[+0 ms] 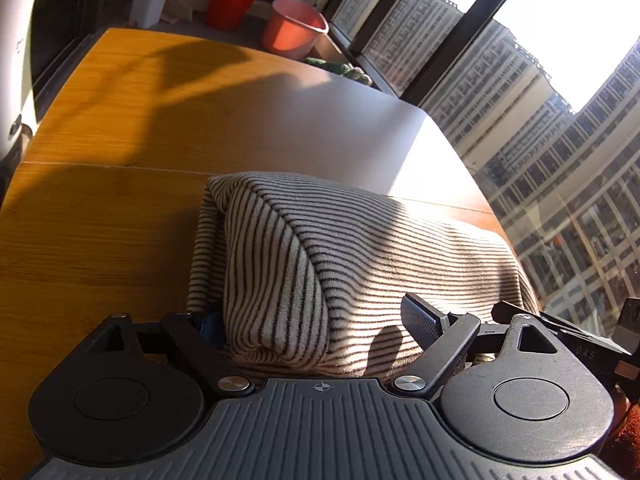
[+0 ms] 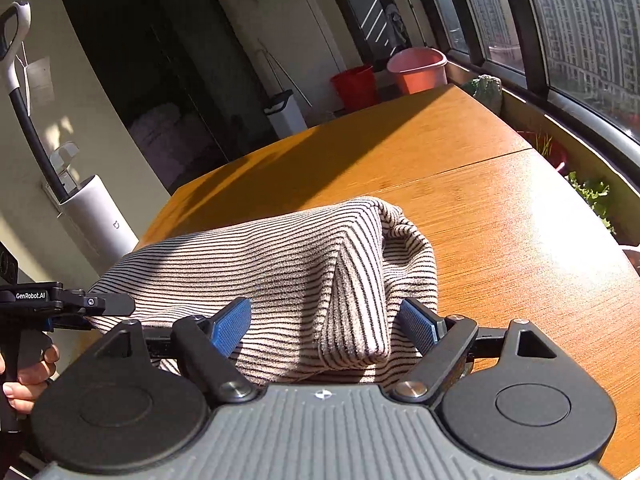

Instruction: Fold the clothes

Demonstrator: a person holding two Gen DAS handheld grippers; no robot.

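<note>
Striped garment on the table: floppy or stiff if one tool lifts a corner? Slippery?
Probably floppy: the striped garment sags in soft rounded folds, so a lifted corner would likely drape and unfold. Likely grippy, not slippery: the knit looks fuzzy. Pushed across the smooth wooden table, it would probably bunch.

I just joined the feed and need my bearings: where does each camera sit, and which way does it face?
Left wrist: on the left claw, looking across the striped garment toward the windows; the right claw's tip shows at the right edge.
Right wrist: on the right claw, facing the garment and wooden table; a hand holding the left claw shows at left.
Shared: garment, table, pink bucket, red bucket.
</note>
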